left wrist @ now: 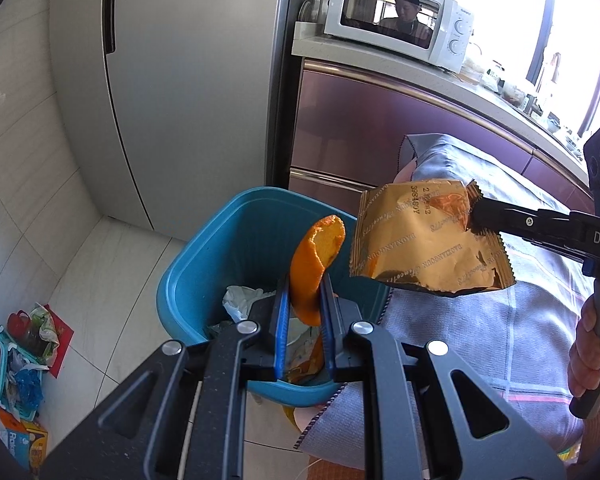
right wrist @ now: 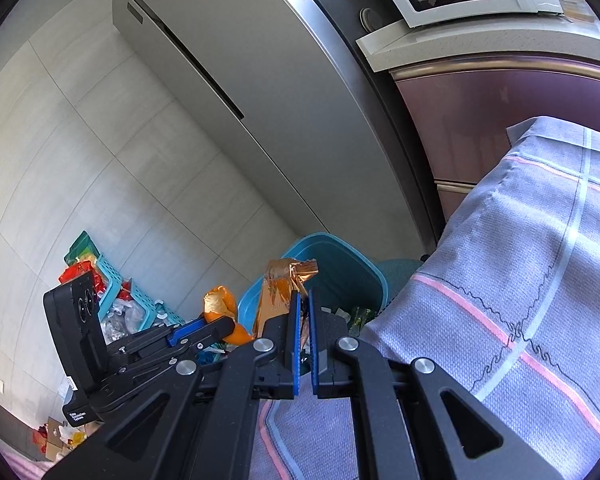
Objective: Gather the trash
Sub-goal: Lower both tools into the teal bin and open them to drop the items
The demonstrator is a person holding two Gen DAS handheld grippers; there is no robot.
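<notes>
Orange peel (left wrist: 314,268) pinched upright in left gripper (left wrist: 305,312), blue bin (left wrist: 204,264) directly below (gold wrapper (left wrist: 416,240), clamped by right gripper (left wrist: 474,216), probably past rim at 3 o'clock).

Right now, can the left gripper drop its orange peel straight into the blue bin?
Probably yes: the left gripper holds the orange peel over the open blue bin, nothing between.

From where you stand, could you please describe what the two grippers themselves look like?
Both are black, with angular linkage arms joined by round silver pivot pins and blue ribbed pads lining the fingers. The left gripper has a boxy black body with a white label. The right gripper shows white lettering on its side and a grey handle.
</notes>
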